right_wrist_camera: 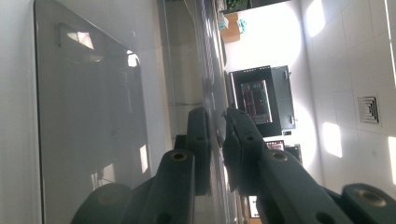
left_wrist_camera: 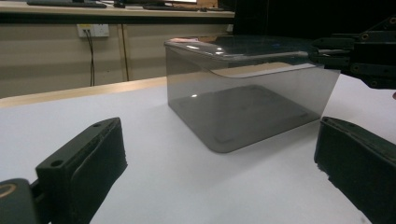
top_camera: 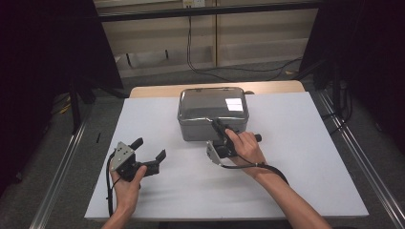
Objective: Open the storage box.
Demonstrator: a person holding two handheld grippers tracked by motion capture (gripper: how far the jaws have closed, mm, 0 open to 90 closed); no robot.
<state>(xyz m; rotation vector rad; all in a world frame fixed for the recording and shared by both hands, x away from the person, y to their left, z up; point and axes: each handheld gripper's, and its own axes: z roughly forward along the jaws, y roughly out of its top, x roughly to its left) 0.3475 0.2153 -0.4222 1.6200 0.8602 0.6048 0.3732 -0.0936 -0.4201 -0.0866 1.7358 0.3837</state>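
One smoky, see-through plastic box (top_camera: 213, 114) sits on the white table sheet (top_camera: 296, 157), toward the far middle of it. Its walls are smooth, grey-tinted and glossy, its corners rounded, and a flat clear lid (top_camera: 213, 103) throws back a bright window glare. In the left gripper view the near edge of the lid bows up away from the box rim. The right gripper (top_camera: 220, 127) reaches that near edge of the box, and its black jaws are pinched almost together on the thin lid lip, one above and one below. The left gripper (top_camera: 150, 151) hovers low over the sheet, well to the left of the box and nearer the person; its matte black, blocky jaws stand wide apart with nothing between them. Behind the box, a strip of bare wooden table edge (top_camera: 267, 87) shows, then a pale wall panel with a dark cable (top_camera: 190, 43) hanging down. Metal rails (top_camera: 62, 167) run along both sides of the sheet.
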